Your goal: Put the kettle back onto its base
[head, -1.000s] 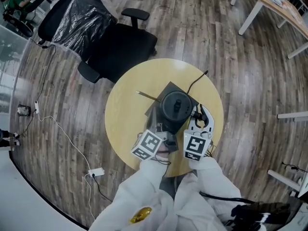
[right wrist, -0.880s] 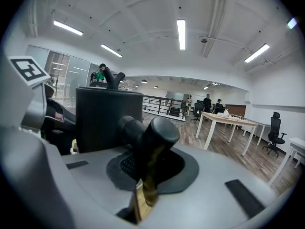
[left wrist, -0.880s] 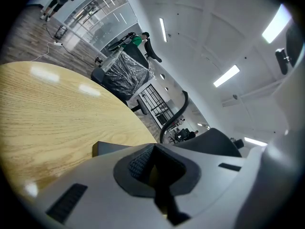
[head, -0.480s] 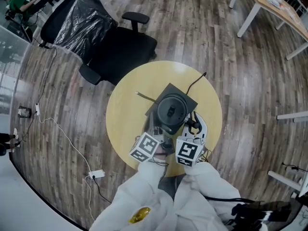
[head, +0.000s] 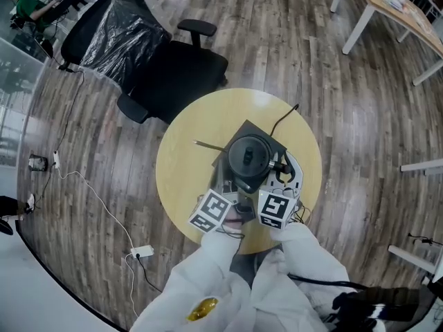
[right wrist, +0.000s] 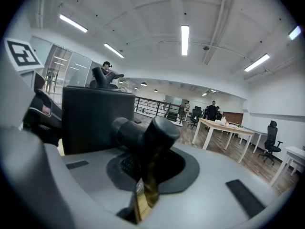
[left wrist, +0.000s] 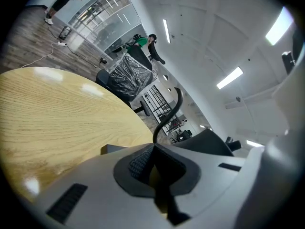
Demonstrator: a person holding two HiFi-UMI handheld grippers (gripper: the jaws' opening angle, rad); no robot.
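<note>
One round yellow wooden surface [head: 180, 171], a black office chair [head: 176, 75] beyond it. One dark square base [head: 247, 127] near the surface's middle, its cord [head: 282, 120] trailing off the far edge. One black kettle [head: 248, 159] over the base; whether it is seated I cannot tell. Right gripper [head: 285, 171]: fingers have just been closing, now clamped on the kettle's handle [right wrist: 143, 130]. Left gripper [left wrist: 153, 148]: fingers together, nothing seen between.
</note>
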